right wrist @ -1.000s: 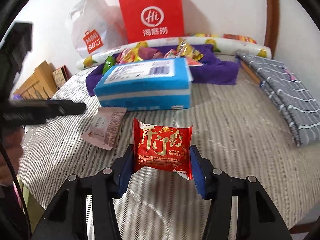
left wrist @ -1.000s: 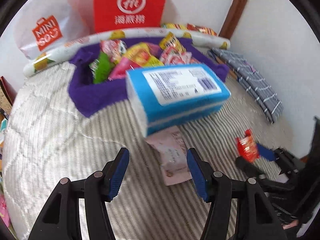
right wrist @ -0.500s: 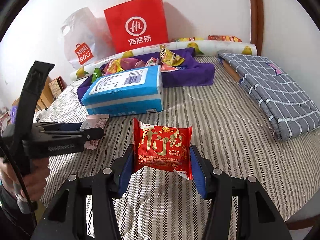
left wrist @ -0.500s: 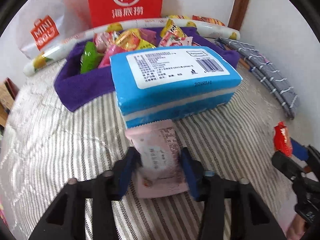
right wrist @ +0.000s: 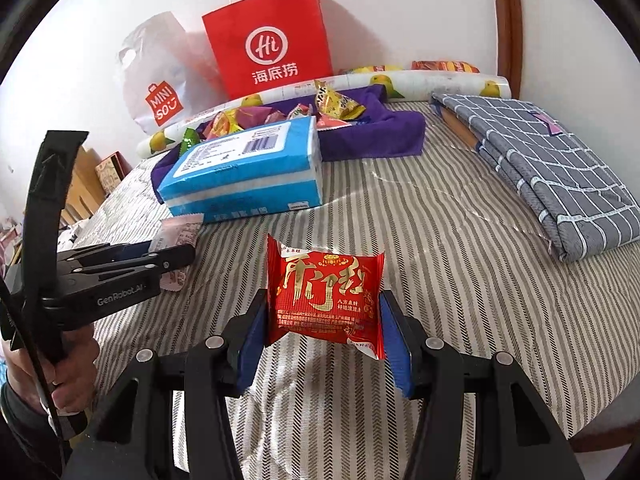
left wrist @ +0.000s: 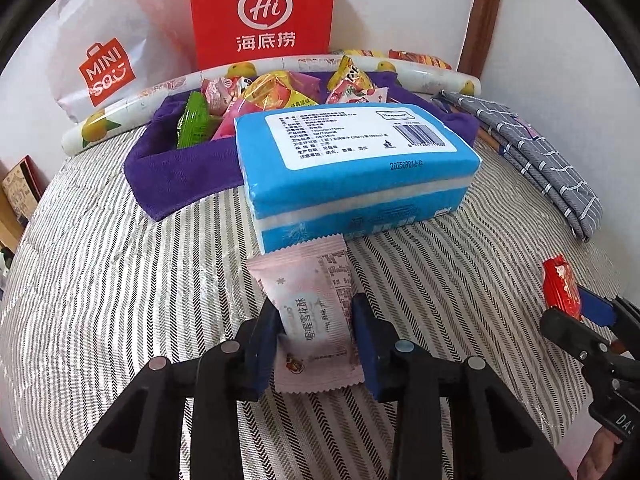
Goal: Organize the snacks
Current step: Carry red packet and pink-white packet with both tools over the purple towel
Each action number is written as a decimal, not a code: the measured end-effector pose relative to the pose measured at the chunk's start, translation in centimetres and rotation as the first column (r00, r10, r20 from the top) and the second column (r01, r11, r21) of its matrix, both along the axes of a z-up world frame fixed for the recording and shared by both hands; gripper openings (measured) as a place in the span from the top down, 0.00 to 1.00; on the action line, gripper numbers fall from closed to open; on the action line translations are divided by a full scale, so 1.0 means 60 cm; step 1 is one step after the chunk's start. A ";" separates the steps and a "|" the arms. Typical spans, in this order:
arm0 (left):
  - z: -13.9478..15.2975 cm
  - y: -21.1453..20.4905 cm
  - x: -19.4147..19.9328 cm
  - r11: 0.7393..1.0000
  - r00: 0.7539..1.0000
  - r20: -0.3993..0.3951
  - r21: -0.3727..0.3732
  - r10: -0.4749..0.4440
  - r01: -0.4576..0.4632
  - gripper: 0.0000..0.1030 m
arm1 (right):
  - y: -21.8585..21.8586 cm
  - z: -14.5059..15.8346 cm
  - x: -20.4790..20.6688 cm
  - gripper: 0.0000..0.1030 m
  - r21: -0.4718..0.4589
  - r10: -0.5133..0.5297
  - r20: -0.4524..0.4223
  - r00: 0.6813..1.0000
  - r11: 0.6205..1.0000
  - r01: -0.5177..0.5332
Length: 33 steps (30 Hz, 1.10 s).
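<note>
Each camera sits just behind its own jaws, low over the striped bedspread (left wrist: 100, 280), facing the far wall. The left wrist view looks from close range at the blue tissue pack (left wrist: 352, 160) directly ahead of its jaws; the right wrist view, farther back, shows that pack (right wrist: 248, 168) ahead-left. Both share the red paper bag (left wrist: 262, 12).

A home bedroom. A striped bed (right wrist: 400, 240) carries a folded checked sheet (right wrist: 552, 184). Shopping bags (right wrist: 272, 40) lean on the wall behind the bed.
</note>
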<state>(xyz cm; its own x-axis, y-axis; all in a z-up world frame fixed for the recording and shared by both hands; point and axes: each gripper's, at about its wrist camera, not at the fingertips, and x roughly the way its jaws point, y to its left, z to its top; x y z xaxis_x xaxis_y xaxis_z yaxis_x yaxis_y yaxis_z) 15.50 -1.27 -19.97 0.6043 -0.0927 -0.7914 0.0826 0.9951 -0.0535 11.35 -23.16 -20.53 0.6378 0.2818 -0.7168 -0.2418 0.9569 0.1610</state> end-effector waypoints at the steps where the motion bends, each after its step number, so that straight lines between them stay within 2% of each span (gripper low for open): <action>1: -0.001 -0.001 -0.002 1.000 1.000 0.009 0.003 0.002 -0.002 0.66 | -0.002 -0.001 -0.002 0.49 0.001 -0.002 0.001 1.000 1.000 0.002; 13: -0.001 -0.003 -0.007 1.000 0.999 0.032 0.014 0.010 -0.011 0.66 | -0.018 0.000 -0.008 0.49 0.012 -0.035 0.002 0.999 0.999 0.035; 16: 0.002 -0.005 -0.011 0.999 0.999 0.035 0.035 0.015 -0.016 0.67 | -0.016 0.007 -0.009 0.49 0.036 -0.035 -0.006 0.999 0.999 0.035; 18: 0.005 -0.007 -0.016 0.999 1.000 0.027 0.050 0.009 -0.010 0.68 | -0.011 0.013 -0.009 0.49 0.021 -0.031 -0.006 0.999 0.999 0.031; 21: 0.015 0.002 -0.024 1.000 1.000 -0.013 0.002 -0.002 0.003 0.68 | 0.000 0.031 -0.013 0.49 -0.014 -0.022 0.022 1.000 1.000 0.022; 24: 0.035 0.009 -0.035 1.000 1.000 -0.021 -0.022 -0.010 0.009 0.68 | 0.006 0.054 -0.013 0.49 -0.012 -0.014 0.047 0.999 1.000 0.014; 33: 0.159 0.013 -0.027 1.000 0.997 0.080 0.005 -0.015 0.015 0.68 | 0.026 0.123 0.021 0.49 -0.011 0.009 0.105 0.994 1.000 -0.008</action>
<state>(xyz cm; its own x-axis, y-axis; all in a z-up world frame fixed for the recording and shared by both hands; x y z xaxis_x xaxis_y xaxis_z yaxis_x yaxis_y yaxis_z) 13.89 -0.46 -10.42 0.6640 -0.0990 -0.7412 0.1016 0.9939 -0.0417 12.62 -21.59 -13.13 0.7072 0.2801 -0.6491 -0.2649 0.9563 0.1240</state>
